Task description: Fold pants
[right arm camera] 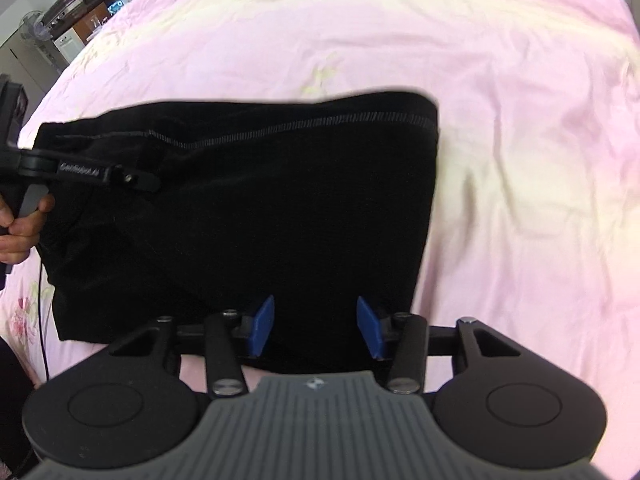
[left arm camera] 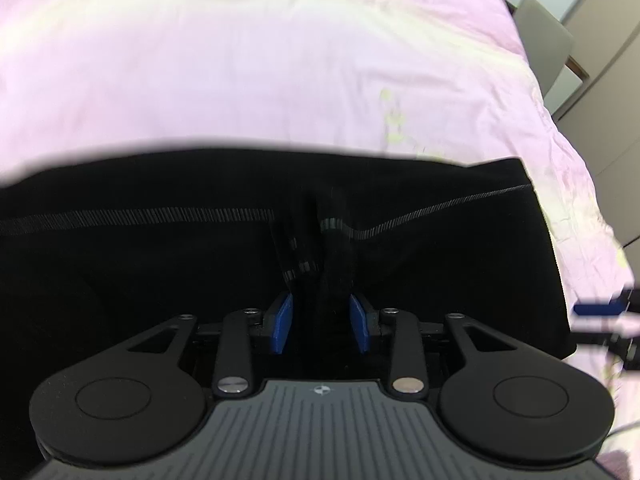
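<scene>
The black pants (right arm camera: 248, 208) lie folded in a rough rectangle on the pink bed, with a grey stitched seam along the far edge. My left gripper (left arm camera: 320, 320) is shut on a bunched ridge of the pants (left arm camera: 160, 280), pinched between its blue pads. It also shows in the right wrist view (right arm camera: 136, 178), reaching in from the left over the pants' left part. My right gripper (right arm camera: 316, 322) is open, its blue pads apart over the near edge of the pants, holding nothing.
The pink bedsheet (right arm camera: 500, 160) spreads all around the pants. A grey chair (left arm camera: 544, 40) and cabinets stand beyond the bed's right edge. A fan and a cluttered shelf (right arm camera: 72, 8) stand past the far left corner. A cable (right arm camera: 42, 300) hangs by my left hand.
</scene>
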`<move>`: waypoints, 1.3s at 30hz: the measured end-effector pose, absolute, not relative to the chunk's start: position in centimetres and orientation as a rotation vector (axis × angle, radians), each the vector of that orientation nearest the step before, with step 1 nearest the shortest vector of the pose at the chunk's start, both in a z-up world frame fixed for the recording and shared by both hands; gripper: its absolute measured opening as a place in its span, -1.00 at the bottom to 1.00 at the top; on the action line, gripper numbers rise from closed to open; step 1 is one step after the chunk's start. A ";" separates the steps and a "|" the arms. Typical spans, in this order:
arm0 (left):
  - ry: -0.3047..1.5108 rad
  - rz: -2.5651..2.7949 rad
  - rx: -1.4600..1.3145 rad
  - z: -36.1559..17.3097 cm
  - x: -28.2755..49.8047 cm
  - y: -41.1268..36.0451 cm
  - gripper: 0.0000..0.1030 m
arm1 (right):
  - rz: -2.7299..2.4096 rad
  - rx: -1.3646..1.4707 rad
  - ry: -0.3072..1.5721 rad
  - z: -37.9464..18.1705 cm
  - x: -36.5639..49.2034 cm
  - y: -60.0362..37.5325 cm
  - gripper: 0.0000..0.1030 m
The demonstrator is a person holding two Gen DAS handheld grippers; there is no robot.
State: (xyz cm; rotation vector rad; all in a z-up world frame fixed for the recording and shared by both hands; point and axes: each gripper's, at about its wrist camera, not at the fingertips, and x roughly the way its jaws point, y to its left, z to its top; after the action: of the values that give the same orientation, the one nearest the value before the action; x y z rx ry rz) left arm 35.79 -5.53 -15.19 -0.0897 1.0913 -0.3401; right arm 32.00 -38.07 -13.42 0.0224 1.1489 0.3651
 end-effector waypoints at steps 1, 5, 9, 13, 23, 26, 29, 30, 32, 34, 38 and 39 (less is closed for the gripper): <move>1.056 -0.345 -0.077 -14.1 35.9 -5.5 -0.25 | 0.349 0.004 1.131 -12.9 32.6 -38.3 -0.32; 0.973 -0.360 -0.091 -11.7 36.9 -6.1 -0.33 | 0.263 -0.008 1.072 -12.4 36.7 -39.3 -0.71; 0.981 -0.334 -0.017 -13.3 38.3 -7.9 -0.69 | 0.224 0.016 1.029 -13.5 41.1 -39.4 -0.81; 1.011 -0.270 0.002 -16.2 39.5 -7.4 -0.74 | 0.177 -0.012 1.053 -16.4 44.3 -38.7 -0.96; 0.986 -0.281 0.027 -15.0 38.6 -7.9 -0.73 | 0.174 0.026 1.073 -17.2 43.2 -39.7 -1.00; 0.945 -0.342 0.029 -13.3 36.3 -7.9 -0.73 | 0.213 0.006 1.062 -15.2 39.2 -39.8 -1.00; 0.942 -0.404 0.051 -12.5 33.5 -8.6 -0.73 | 0.240 0.009 1.080 -14.5 35.6 -40.2 -1.00; 0.949 -0.415 0.059 -12.5 32.8 -8.9 -0.73 | 0.246 0.012 1.086 -14.5 34.5 -40.2 -1.00; 0.964 -0.429 0.087 -12.9 31.6 -9.6 -0.72 | 0.248 0.009 1.089 -14.4 32.2 -40.5 -1.00; 0.980 -0.411 0.125 -13.8 30.9 -10.1 -0.72 | 0.261 -0.007 1.097 -15.0 30.2 -40.3 -1.00; 1.019 -0.371 0.149 -16.0 30.4 -9.8 -0.73 | 0.257 -0.025 1.102 -16.7 28.1 -40.1 -1.00; 1.035 -0.368 0.133 -16.5 30.4 -9.6 -0.73 | 0.255 -0.014 1.103 -17.1 28.0 -40.1 -1.00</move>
State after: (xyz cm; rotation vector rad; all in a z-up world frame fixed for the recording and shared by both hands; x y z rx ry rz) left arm 30.38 -9.56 -16.52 0.1325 1.0353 -0.3676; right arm 27.96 -40.13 -17.15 -0.0145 1.1025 0.2547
